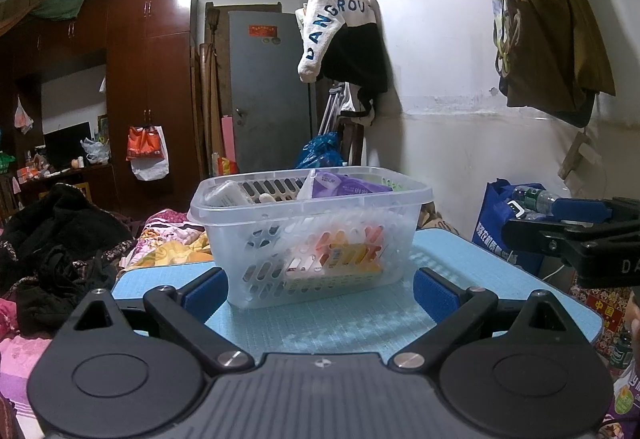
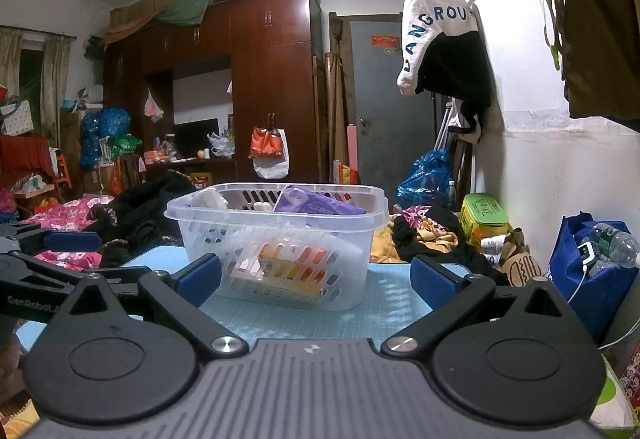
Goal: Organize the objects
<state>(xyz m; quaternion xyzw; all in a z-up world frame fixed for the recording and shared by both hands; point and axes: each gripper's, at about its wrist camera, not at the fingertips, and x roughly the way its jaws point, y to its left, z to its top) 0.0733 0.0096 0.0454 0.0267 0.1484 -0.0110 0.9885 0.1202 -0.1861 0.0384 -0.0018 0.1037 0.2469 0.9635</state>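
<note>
A clear plastic basket (image 1: 280, 259) stands on the light blue table (image 1: 360, 323). It holds a purple packet (image 1: 344, 186), a white box (image 1: 230, 194) and orange and yellow packages (image 1: 344, 251). My left gripper (image 1: 320, 291) is open and empty, just in front of the basket. The basket also shows in the right wrist view (image 2: 240, 227), with the purple packet (image 2: 316, 205) on top. My right gripper (image 2: 316, 275) is open and empty, a little short of the basket. The right gripper shows at the right edge of the left wrist view (image 1: 580, 231).
A bed with black clothes (image 1: 52, 251) and floral bedding (image 2: 68, 215) lies to the left. A blue bag with bottles (image 2: 596, 259) stands at the right by the wall. A green box (image 2: 484, 215) and clothes lie behind the table. Wardrobe (image 1: 148, 79) and grey door (image 1: 268, 91) stand far back.
</note>
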